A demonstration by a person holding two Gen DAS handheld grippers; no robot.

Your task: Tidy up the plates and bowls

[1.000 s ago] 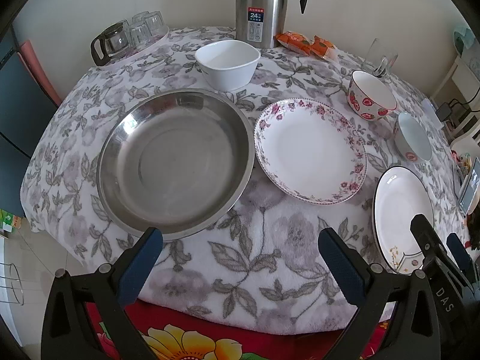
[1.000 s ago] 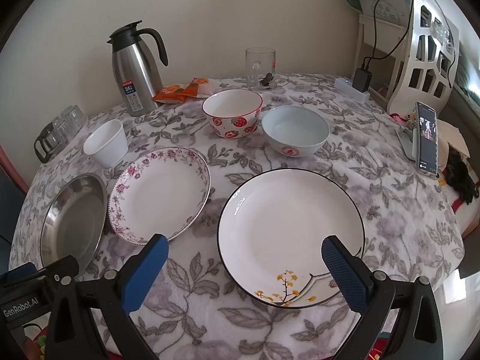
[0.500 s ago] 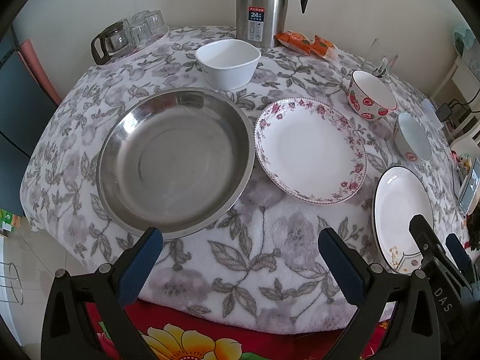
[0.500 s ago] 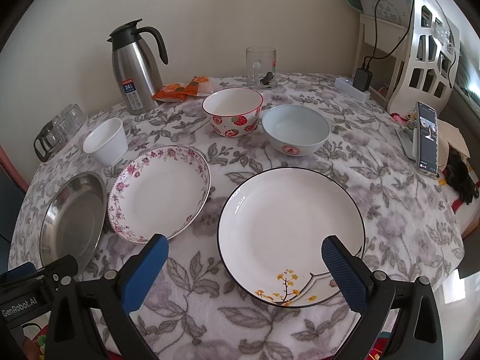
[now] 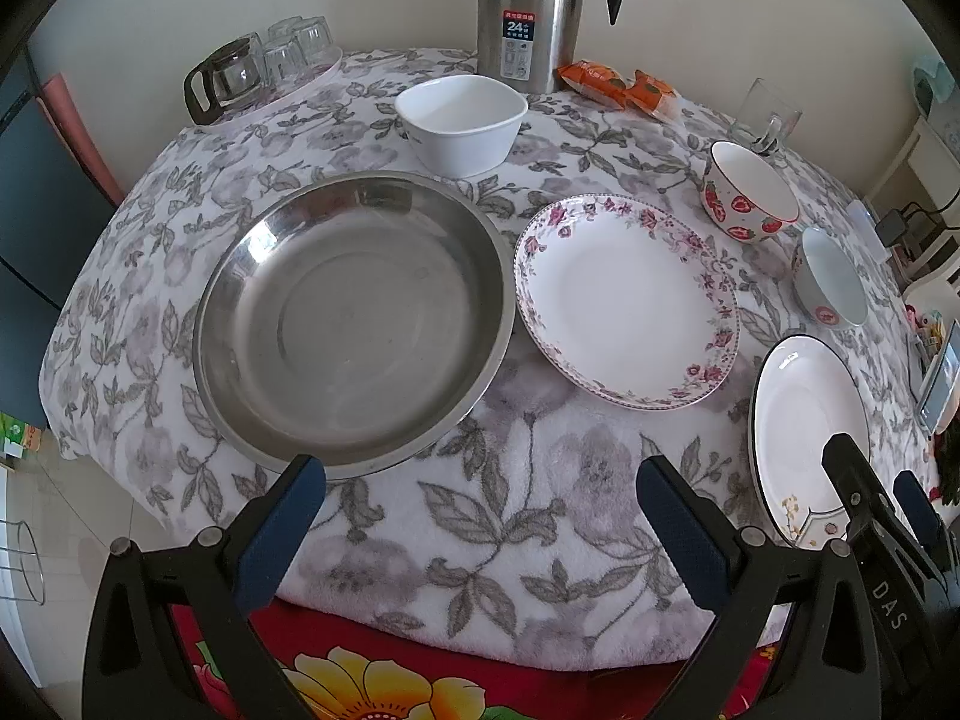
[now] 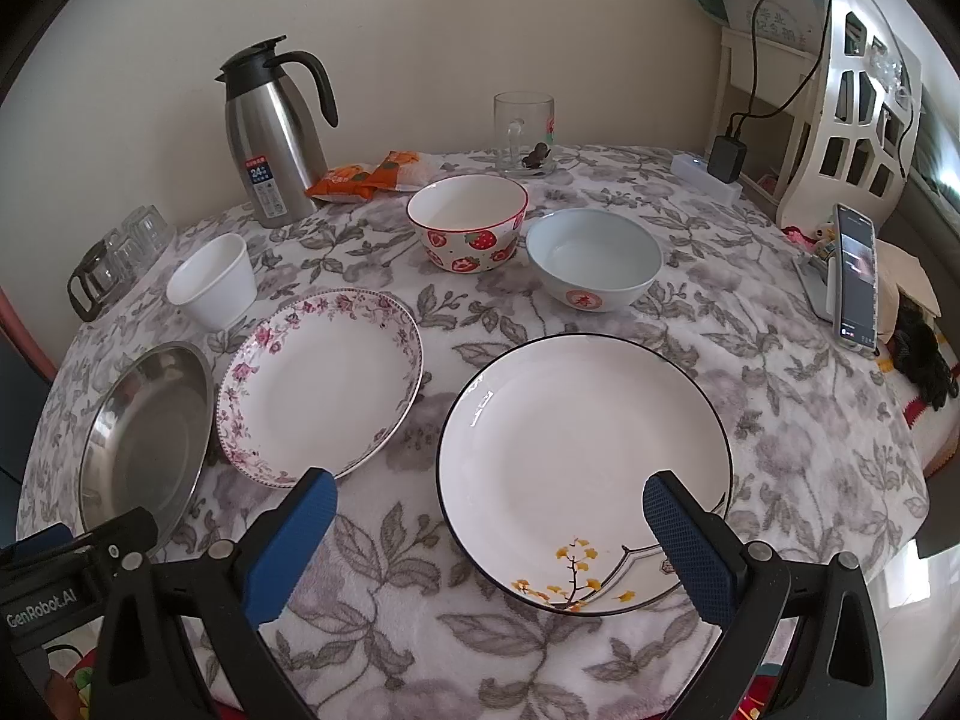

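Likely opening step: going for black-rim plate (image 6: 582,468) first, sliding one finger under its near rim, other on top, lifting level, stacking onto floral plate (image 6: 324,378) at 10 o'clock. Right gripper (image 6: 489,531) gaping wide, holding nothing, right pad (image 6: 678,531) hovering over plate's near edge. Left gripper (image 5: 480,519) likewise wide, empty, steel pan (image 5: 351,318) lying ahead at 11 o'clock, untouched.
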